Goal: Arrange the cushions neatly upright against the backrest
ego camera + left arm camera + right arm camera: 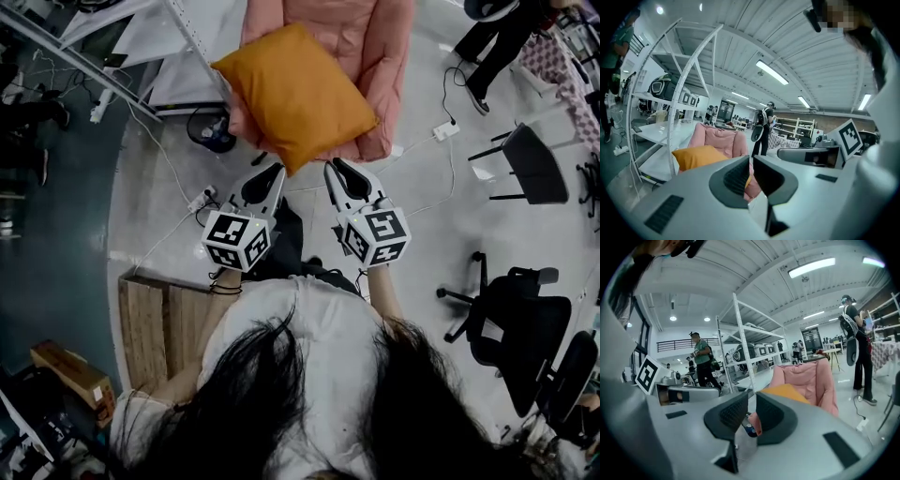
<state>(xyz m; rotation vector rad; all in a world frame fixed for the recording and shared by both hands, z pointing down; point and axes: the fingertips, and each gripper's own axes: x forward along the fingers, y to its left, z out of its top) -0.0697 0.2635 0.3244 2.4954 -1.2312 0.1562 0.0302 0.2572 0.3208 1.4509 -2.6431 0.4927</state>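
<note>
An orange cushion (pixel 295 94) lies tilted across the seat of a pink padded chair (pixel 380 42), one corner pointing toward me. My left gripper (pixel 278 170) and right gripper (pixel 333 166) hover side by side just short of that near corner. Both are shut and hold nothing. In the left gripper view the cushion (pixel 696 157) and chair (pixel 719 138) sit beyond the shut jaws of the left gripper (pixel 751 161). From the right gripper (pixel 752 401), the cushion (pixel 787 392) shows just over the right jaw, in front of the chair's backrest (pixel 811 378).
A white metal rack (pixel 178 37) stands left of the chair, with a power strip (pixel 202 199) and cables on the floor. Black office chairs (pixel 525 164) (pixel 511 323) stand at right. A wooden pallet (pixel 150 323) is near my left. A person (pixel 764 126) stands beyond the chair.
</note>
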